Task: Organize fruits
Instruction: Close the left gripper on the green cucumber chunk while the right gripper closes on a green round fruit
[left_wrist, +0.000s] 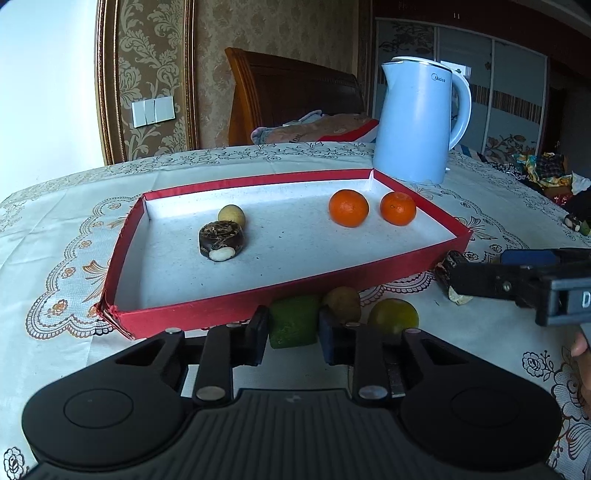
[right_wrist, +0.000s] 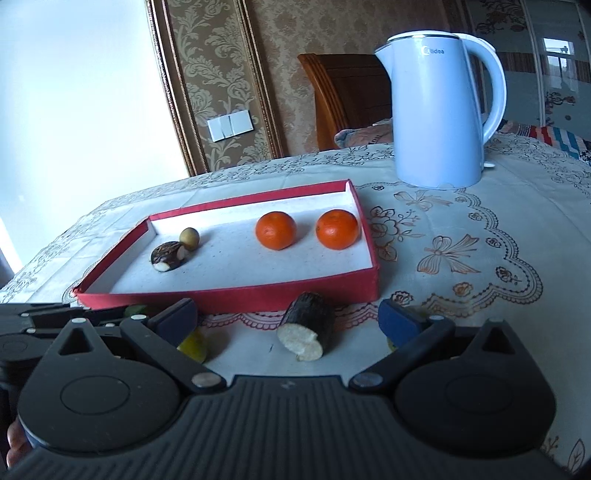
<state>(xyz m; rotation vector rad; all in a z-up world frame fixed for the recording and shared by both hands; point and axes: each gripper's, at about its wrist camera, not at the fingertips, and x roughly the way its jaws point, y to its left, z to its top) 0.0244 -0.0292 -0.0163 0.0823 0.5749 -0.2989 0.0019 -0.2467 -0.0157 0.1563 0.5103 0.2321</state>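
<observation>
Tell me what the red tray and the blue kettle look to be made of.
Shallow red tray: likely cardboard, matte red outside, white paper lining; one near corner is torn and frayed. Tall pale blue kettle: probably smooth plastic with a soft sheen and moulded handle, though coated metal can't be excluded.

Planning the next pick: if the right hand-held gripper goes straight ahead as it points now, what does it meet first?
Most likely the dark cut stub, lying on the tablecloth between the open fingers of the right hand-held gripper. The red tray is just behind it; depth is uncertain.

Daylight floods from the blown-out left; edges bend with fisheye, and the far background seems slightly soft.
</observation>
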